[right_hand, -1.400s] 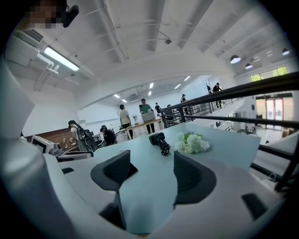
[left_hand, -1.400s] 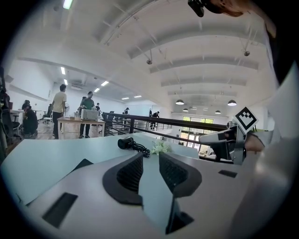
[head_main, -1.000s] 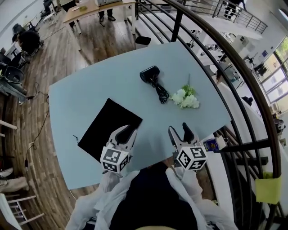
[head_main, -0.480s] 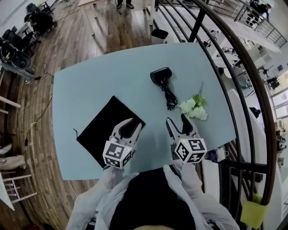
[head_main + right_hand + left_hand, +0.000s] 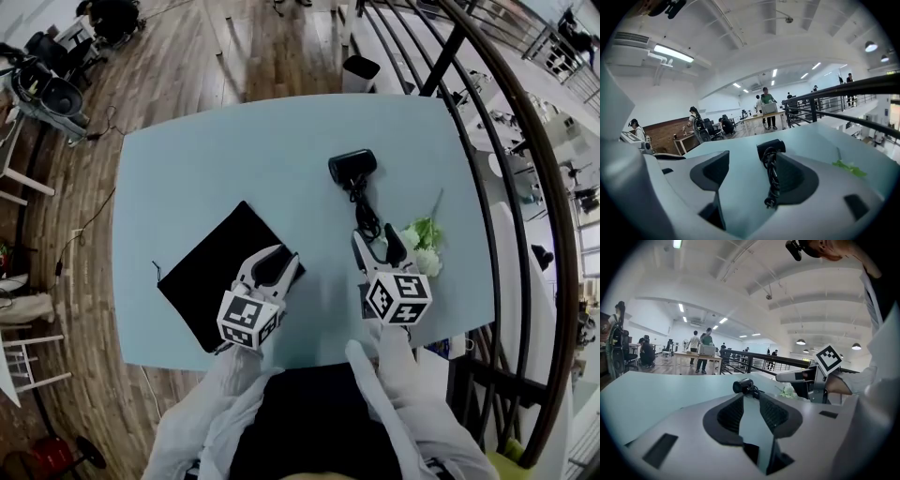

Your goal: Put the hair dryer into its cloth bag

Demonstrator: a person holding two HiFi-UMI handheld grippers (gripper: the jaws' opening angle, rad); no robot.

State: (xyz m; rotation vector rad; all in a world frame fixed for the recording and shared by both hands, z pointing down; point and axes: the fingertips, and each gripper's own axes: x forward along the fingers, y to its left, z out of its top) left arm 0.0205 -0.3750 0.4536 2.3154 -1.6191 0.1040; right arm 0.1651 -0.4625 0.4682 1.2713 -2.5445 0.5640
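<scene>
Head view: the hair dryer (image 5: 352,166) lies on the pale blue surface (image 5: 187,169), straight ahead of the right gripper (image 5: 375,239). Its black body sits crosswise at the far end. Its bundled cord (image 5: 366,216) runs back toward that gripper and ends just in front of the fingers. The right hand is clearly the nearer one. The left gripper (image 5: 284,258) hangs over the near right edge of the flat black cloth bag (image 5: 211,272), well apart from the dryer. White flowers (image 5: 424,251) lie just to the right of the right gripper.

Left gripper view: the fingers (image 5: 730,414) stand a narrow gap apart with only bare surface between them. The gripper points nearly level, and the dryer is small and far off beyond the tips.

Right gripper view: the fingers (image 5: 712,171) are spread wide and have just been opening further, with nothing between the pads. The gripper tilts gently down. The cord lines up lengthwise beside the right-hand finger and the dryer's body sits beyond it, so a straight push forward should bring the fingers to it.
</scene>
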